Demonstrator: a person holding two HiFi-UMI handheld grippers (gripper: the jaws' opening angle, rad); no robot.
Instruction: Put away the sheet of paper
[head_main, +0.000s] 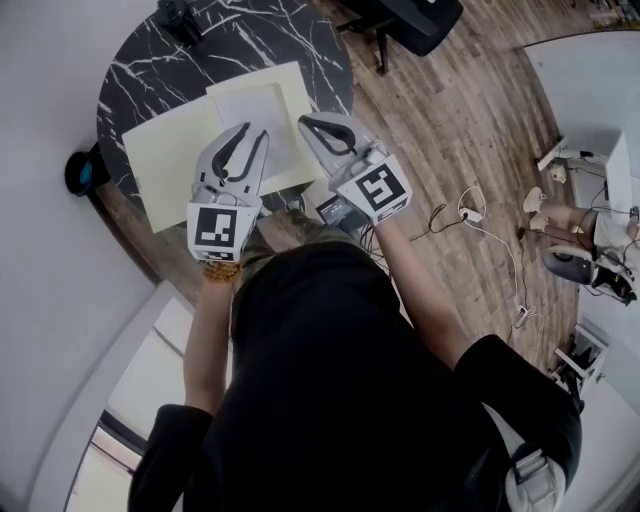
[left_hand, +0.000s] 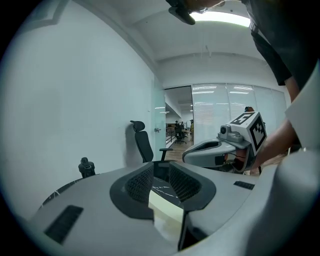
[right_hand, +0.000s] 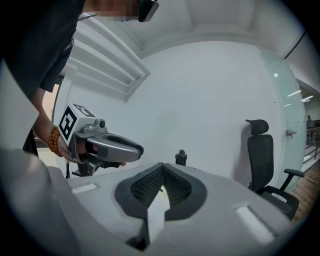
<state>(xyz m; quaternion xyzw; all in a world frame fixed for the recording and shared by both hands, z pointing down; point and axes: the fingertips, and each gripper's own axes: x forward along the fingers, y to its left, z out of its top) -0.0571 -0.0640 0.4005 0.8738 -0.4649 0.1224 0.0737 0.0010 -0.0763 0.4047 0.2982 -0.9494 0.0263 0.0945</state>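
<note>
Sheet (head_main: 262, 112) flat on table (head_main: 150, 60), under both jaws | left gripper (head_main: 256, 131) half spread, empty | right gripper (head_main: 304, 121) tips together, empty

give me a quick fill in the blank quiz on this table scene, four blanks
1. The white sheet of paper lies on an open pale ___ folder.
2. The black marble table has a ___ top.
3. The left gripper has its jaws ___, with nothing held between them.
4. The right gripper has its jaw tips ___, gripping nothing.

Missing words: yellow; round; apart; together
</note>
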